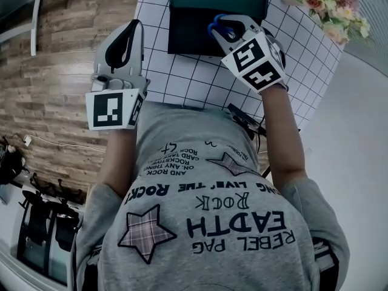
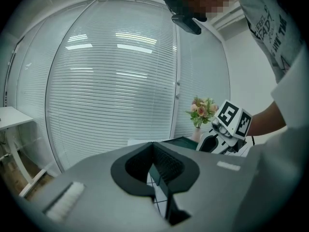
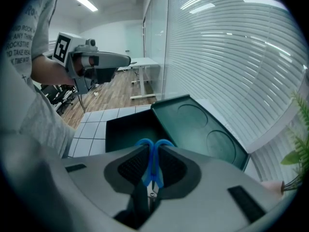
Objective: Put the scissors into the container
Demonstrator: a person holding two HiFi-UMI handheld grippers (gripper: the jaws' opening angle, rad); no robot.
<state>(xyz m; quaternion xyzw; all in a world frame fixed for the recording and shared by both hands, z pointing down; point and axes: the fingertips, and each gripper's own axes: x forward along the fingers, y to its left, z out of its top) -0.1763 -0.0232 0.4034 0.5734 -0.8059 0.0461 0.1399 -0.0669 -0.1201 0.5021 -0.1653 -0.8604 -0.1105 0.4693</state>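
My right gripper (image 1: 233, 29) (image 3: 153, 149) is shut on a pair of blue-handled scissors (image 1: 218, 24) (image 3: 153, 166). The handle loops stick out past the fingertips and the pivot sits back between the pads. It points steeply down over the dark green container (image 1: 188, 17) (image 3: 128, 129), whose lid (image 3: 198, 127) stands open behind it. The scissors hang above the container's front right part. My left gripper (image 1: 133, 26) (image 2: 153, 146) is held at the table's left edge, apart from the container. Its jaws are together with nothing between them.
The table wears a white cloth with a black grid (image 1: 182, 77). A vase of flowers (image 1: 327, 8) (image 2: 203, 111) stands at the far right corner. Wooden floor (image 1: 54, 71) lies left of the table, and window blinds (image 2: 116, 81) run behind it.
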